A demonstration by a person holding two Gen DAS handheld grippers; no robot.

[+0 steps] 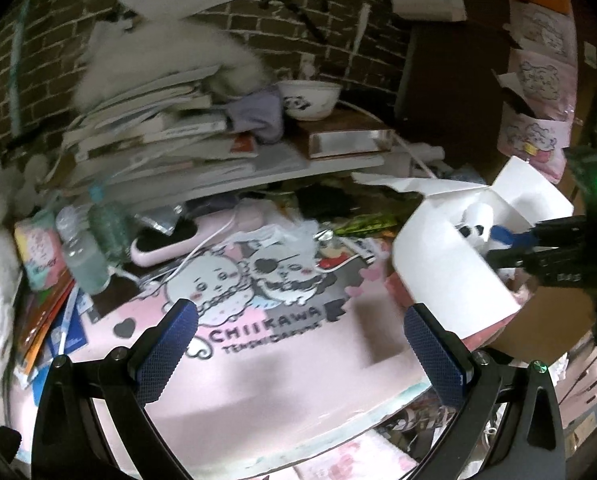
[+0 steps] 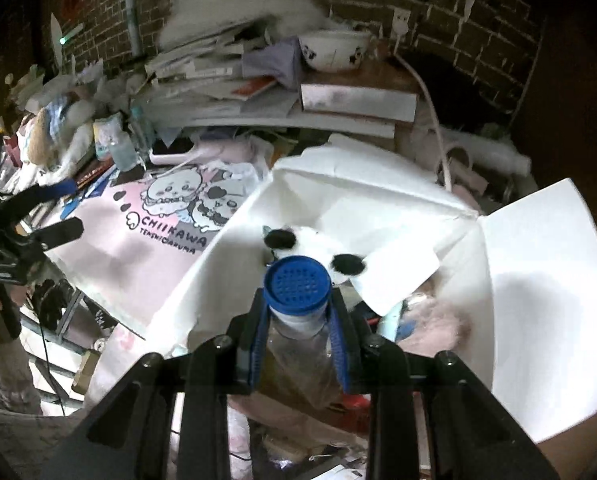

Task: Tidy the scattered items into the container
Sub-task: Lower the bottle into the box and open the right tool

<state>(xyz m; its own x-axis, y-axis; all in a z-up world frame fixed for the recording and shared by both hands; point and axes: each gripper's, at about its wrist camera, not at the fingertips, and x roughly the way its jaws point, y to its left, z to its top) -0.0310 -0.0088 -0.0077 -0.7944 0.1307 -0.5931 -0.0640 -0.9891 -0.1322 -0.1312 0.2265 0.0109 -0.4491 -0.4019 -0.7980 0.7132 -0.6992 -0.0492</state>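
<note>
Left wrist view: tilted down, close over pink Chiikawa-printed mat (image 1: 282,364), facing brick wall (image 1: 42,56) at 12 o'clock; white open cardboard box (image 1: 450,272) at 3 o'clock. Right wrist view: steeper, very near, directly above same box (image 2: 538,280); mat (image 2: 138,256) at 9 o'clock. Shared: mat, box, wall (image 2: 458,4), white panda-printed bowl (image 1: 310,98) (image 2: 334,50).

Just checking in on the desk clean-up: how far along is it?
Partly done. A panda plush already lies in the white box. The right gripper holds a blue-capped bottle over the box. Left gripper is empty; bottles and cables remain on the desk.
</note>
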